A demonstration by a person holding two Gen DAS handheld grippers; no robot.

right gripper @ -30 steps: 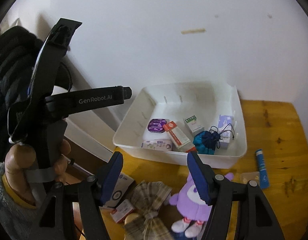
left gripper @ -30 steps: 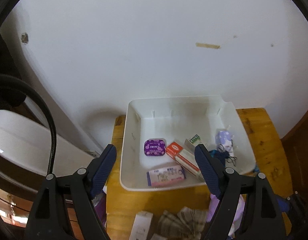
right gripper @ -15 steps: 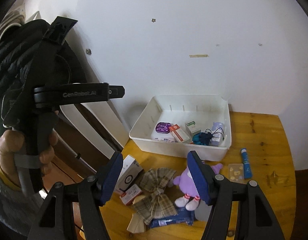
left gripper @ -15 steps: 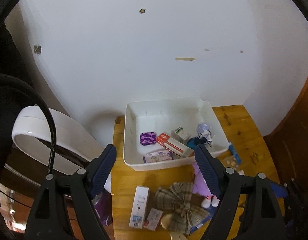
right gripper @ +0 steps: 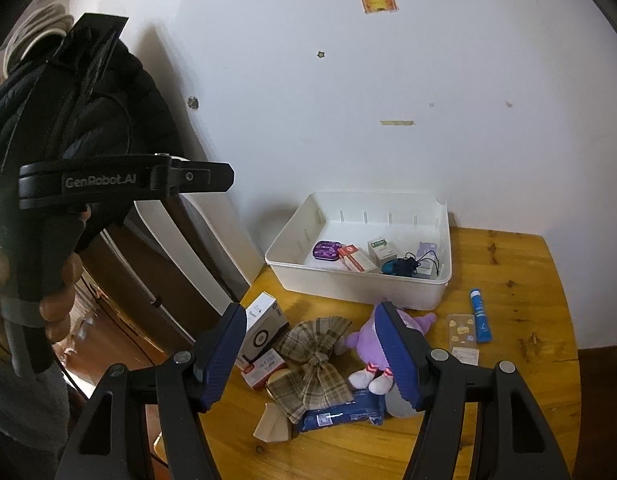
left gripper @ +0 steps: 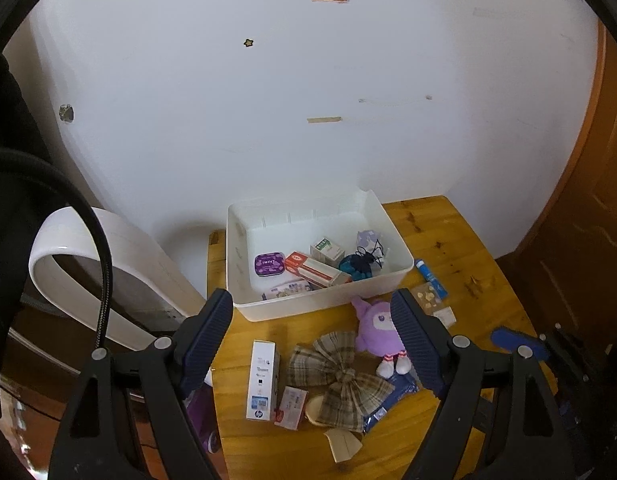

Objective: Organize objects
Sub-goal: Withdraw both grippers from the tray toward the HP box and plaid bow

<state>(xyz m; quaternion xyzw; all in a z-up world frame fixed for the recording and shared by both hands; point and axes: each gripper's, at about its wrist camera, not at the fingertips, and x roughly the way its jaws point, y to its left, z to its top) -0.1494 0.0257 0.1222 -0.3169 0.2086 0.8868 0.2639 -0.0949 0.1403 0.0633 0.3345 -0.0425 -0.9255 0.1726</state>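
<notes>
A white bin (left gripper: 332,300) (right gripper: 360,286) stands at the back of the wooden table (left gripper: 468,248) (right gripper: 520,264). It holds a purple tin (left gripper: 269,265), a red-and-white box (left gripper: 314,270), a small green-and-white box (left gripper: 326,251), a teal pouch (left gripper: 354,266) and other small items. In front lie a purple plush (left gripper: 378,330) (right gripper: 366,344), a plaid bow (left gripper: 338,376) (right gripper: 312,364), a white box (left gripper: 262,378) (right gripper: 264,326) and a blue tube (left gripper: 430,278) (right gripper: 480,316). My left gripper (left gripper: 312,344) and right gripper (right gripper: 310,356) are open, empty, high above the table.
A white curved appliance (left gripper: 96,272) stands left of the table by the white wall (left gripper: 308,80). A blue packet (right gripper: 340,412), a small red-and-white box (right gripper: 260,368) and a clear card case (right gripper: 462,332) also lie on the table. The left gripper's handle (right gripper: 120,180) shows at left in the right wrist view.
Both grippers have pulled back and up from the bin, so the whole table and the loose items in front now show. Both stay open.
</notes>
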